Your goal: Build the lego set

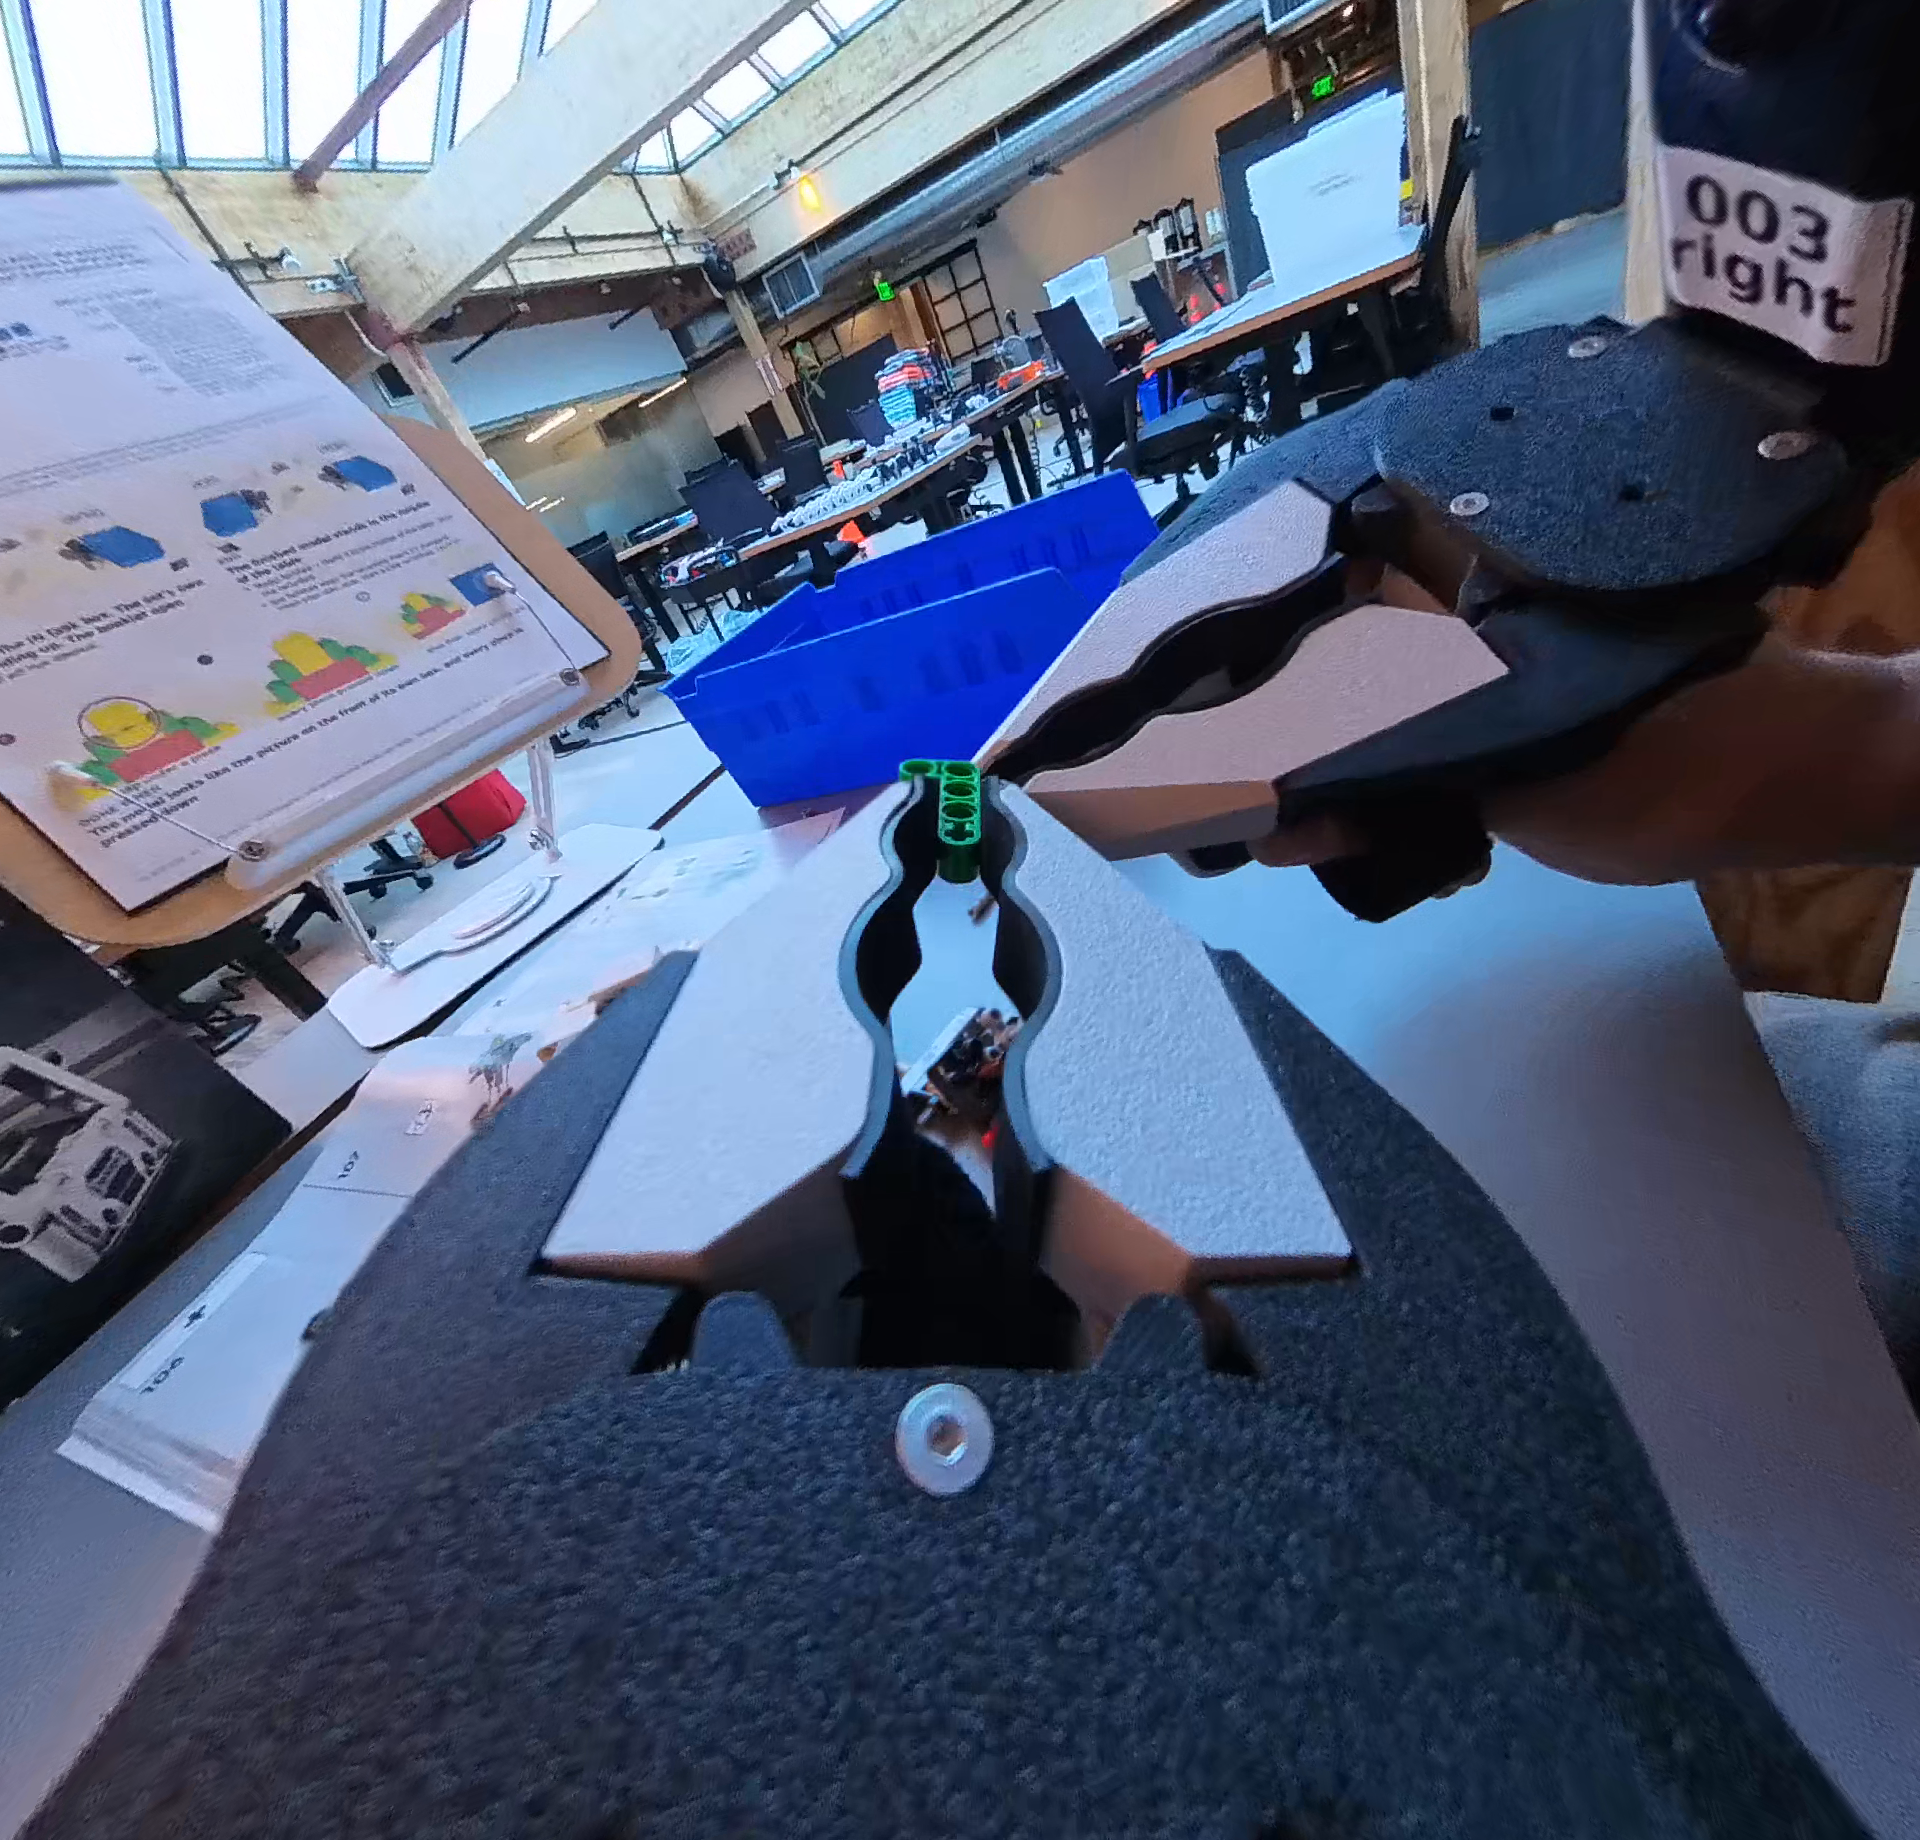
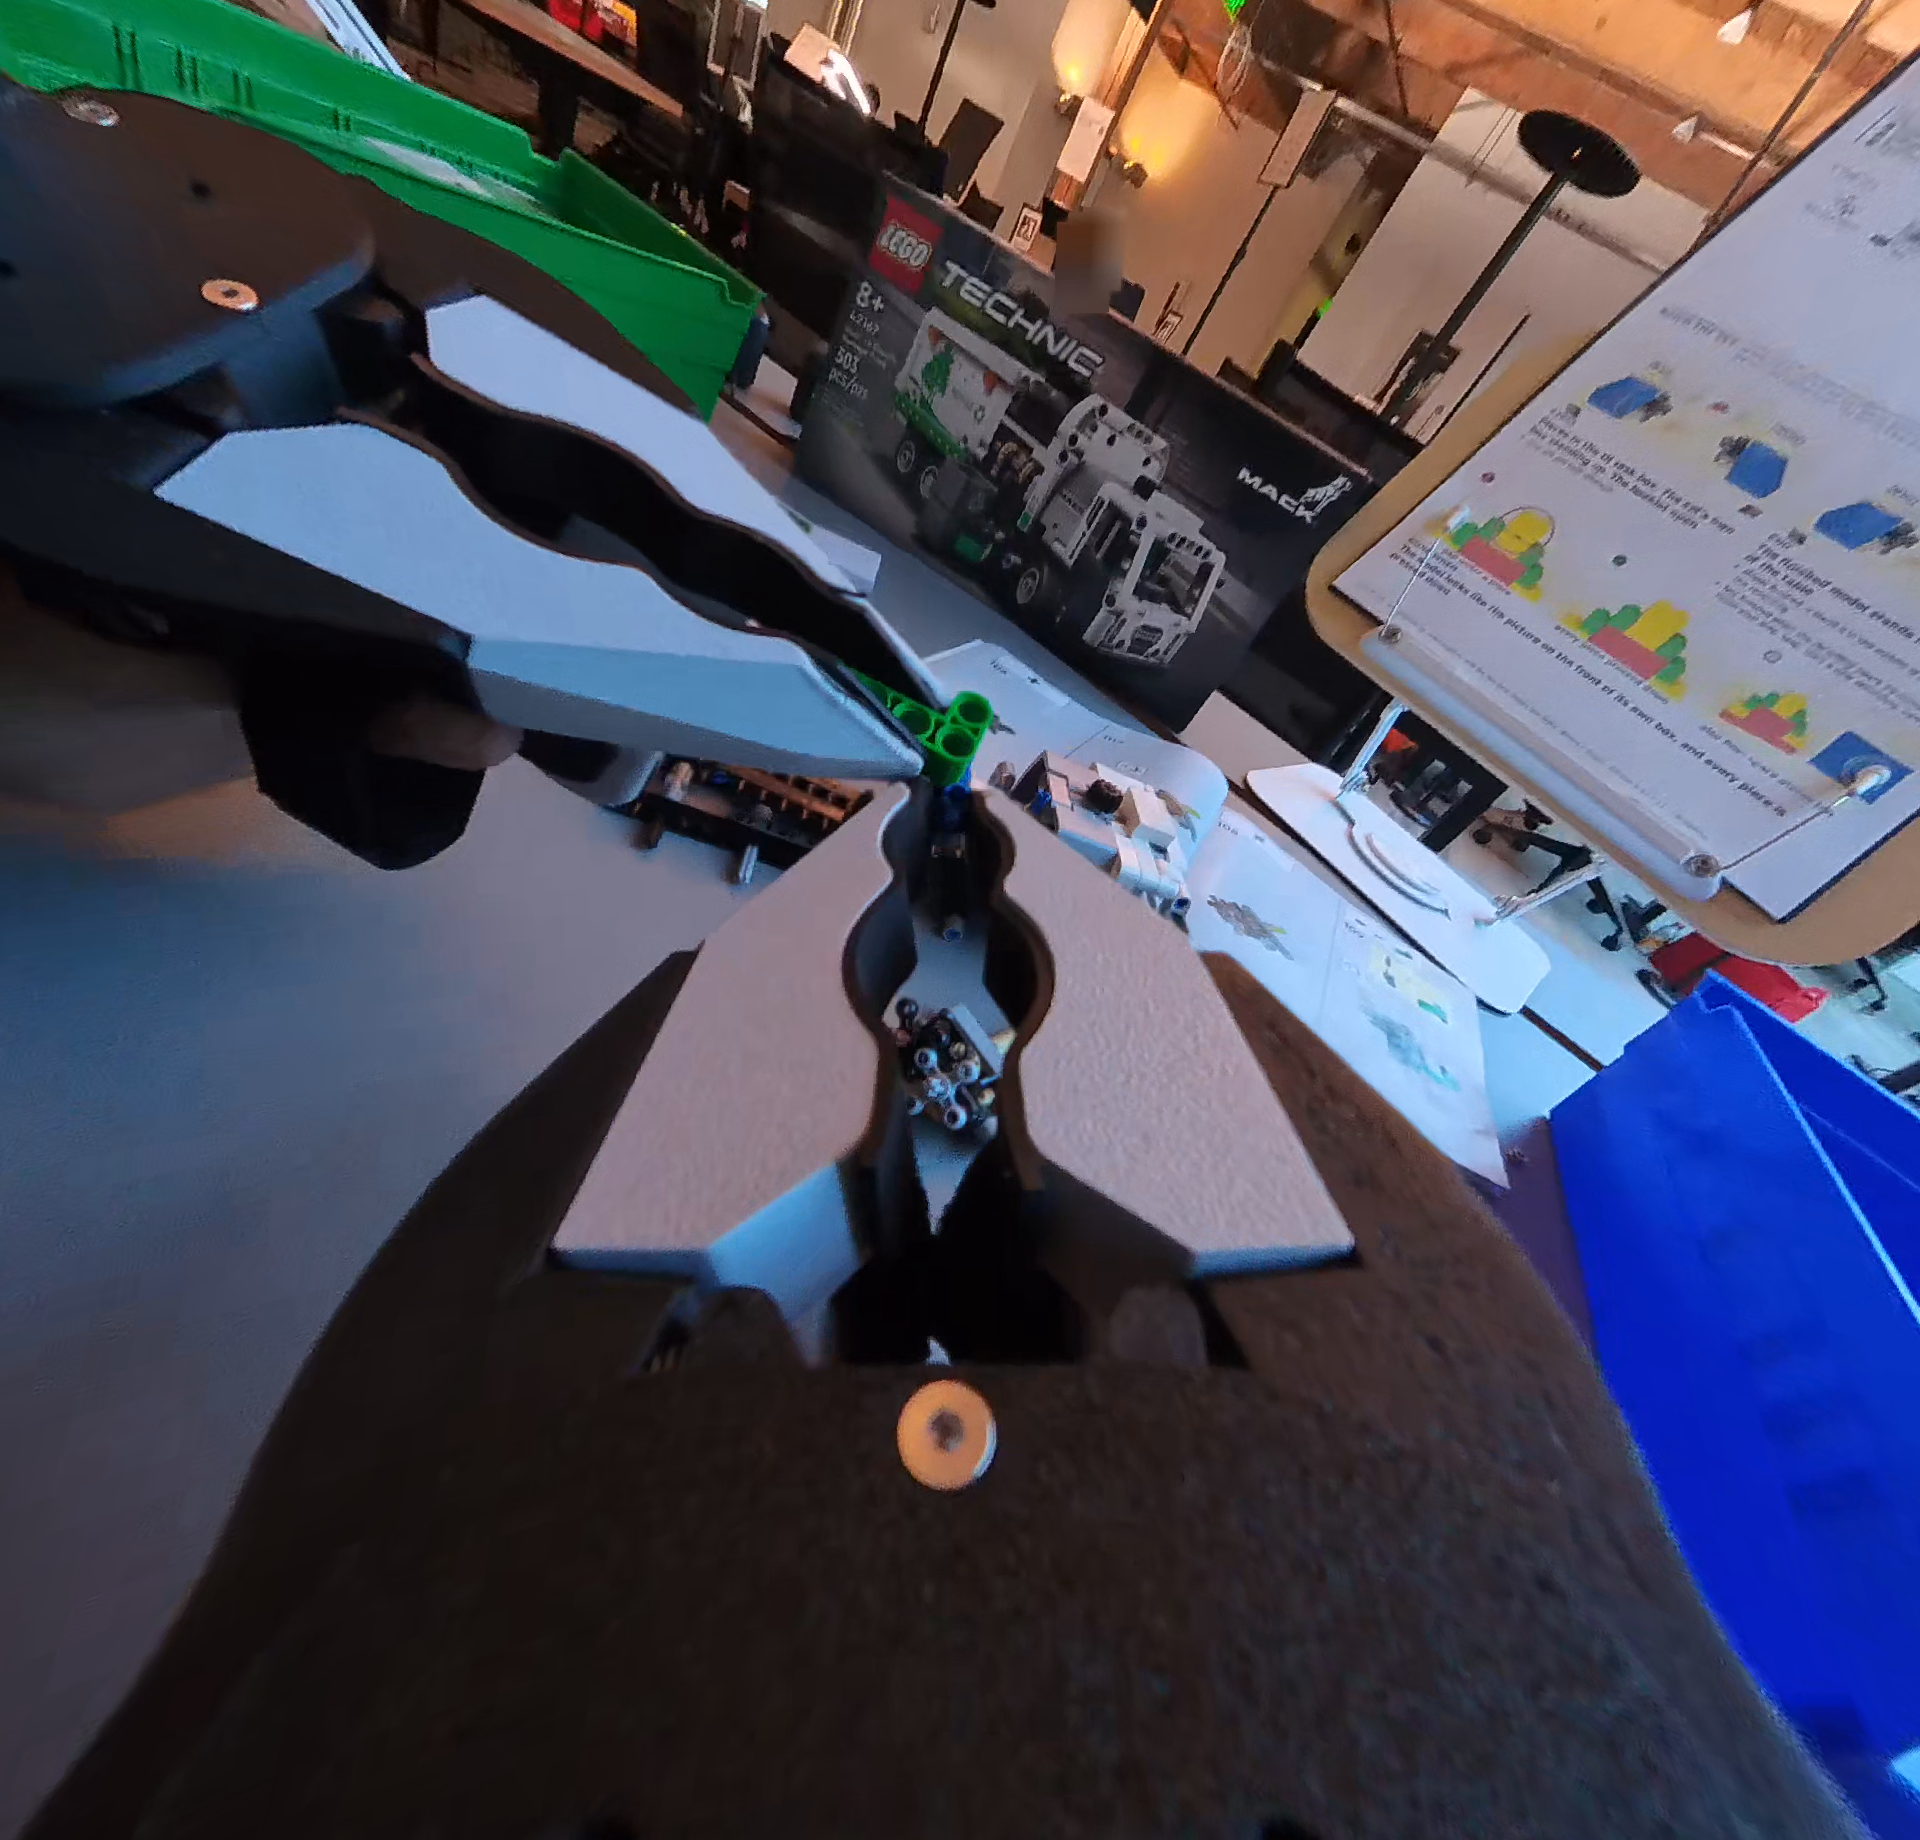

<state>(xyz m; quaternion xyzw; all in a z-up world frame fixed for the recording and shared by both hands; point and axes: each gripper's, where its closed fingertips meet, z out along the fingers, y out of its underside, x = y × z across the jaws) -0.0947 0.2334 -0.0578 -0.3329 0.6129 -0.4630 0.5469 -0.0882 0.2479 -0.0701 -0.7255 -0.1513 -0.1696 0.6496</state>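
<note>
While the left gripper (image 1: 948, 814) pinches a green beam (image 1: 956, 803) at its fingertips, held up off the worktop (image 2: 312, 917), the right gripper (image 2: 940, 814) clamps a small blue pin (image 2: 948, 816). Looks like pin-into-hole next, needs careful lining up.

White table (image 2: 260, 959) (bearing set box (image 2: 1049, 460), booklet (image 2: 1351, 969)).
</note>
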